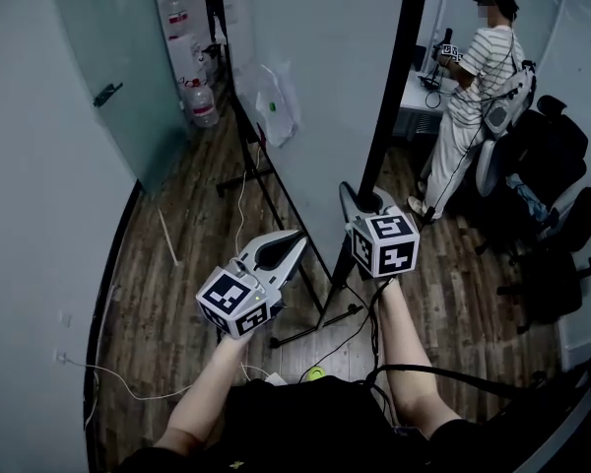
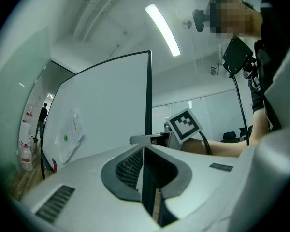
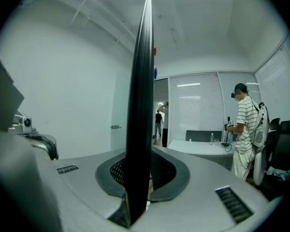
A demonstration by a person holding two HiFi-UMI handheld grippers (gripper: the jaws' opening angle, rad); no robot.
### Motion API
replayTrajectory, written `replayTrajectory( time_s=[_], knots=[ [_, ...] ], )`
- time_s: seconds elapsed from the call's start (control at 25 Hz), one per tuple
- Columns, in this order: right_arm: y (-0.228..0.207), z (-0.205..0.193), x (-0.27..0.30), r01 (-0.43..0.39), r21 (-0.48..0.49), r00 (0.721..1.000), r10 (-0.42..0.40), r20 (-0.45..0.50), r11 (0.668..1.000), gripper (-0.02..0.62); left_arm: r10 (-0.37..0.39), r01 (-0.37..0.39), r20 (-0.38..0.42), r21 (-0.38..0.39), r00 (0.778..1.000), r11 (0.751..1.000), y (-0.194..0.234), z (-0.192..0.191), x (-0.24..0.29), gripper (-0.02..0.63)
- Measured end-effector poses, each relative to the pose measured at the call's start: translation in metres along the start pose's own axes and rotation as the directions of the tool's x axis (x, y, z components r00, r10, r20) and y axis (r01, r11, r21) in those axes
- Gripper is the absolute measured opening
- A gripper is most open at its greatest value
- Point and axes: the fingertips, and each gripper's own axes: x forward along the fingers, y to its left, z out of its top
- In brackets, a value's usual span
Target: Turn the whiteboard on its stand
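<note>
1. Clamping the whiteboard (image 1: 315,67) by its thin black frame (image 3: 140,105), the right gripper (image 3: 137,175) presses ribbed dark pads (image 3: 164,170) onto that edge.
2. The left gripper (image 2: 146,151) is likewise clenched on the frame, at 7 o'clock from the right one.
3. The board is flat, smooth and white. It stands upright on a black tubular stand (image 1: 315,326), running from centre to 12 o'clock.
4. A crinkled clear pouch (image 2: 70,137) hangs on the board's face, with something bearing a green dot inside.
5. At 11 o'clock a clear, red-capped jug (image 1: 202,104) stands on the wood-plank floor (image 1: 167,304). I cannot tell what it holds.
</note>
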Motion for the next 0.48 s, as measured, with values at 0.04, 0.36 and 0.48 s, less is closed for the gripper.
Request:
replayTrajectory(
  time_s=[0.04, 0.36, 0.48],
  knots=[
    [-0.001, -0.001, -0.007, 0.001, 0.001, 1.000, -0.001, -0.001, 1.000, 0.055, -0.004, 0.004, 0.001, 0.001, 1.000, 1.000, -0.002, 0.000, 0.002, 0.012],
    [-0.003, -0.003, -0.060, -0.003, 0.003, 1.000, 0.003, 0.003, 1.000, 0.055, -0.019, 0.019, -0.006, -0.001, 1.000, 1.000, -0.011, -0.003, 0.010, 0.012],
    [-0.005, -0.004, -0.076, -0.001, 0.007, 1.000, 0.001, 0.006, 1.000, 0.055, -0.019, 0.019, -0.006, -0.001, 1.000, 1.000, -0.010, -0.005, 0.014, 0.012]
  ],
)
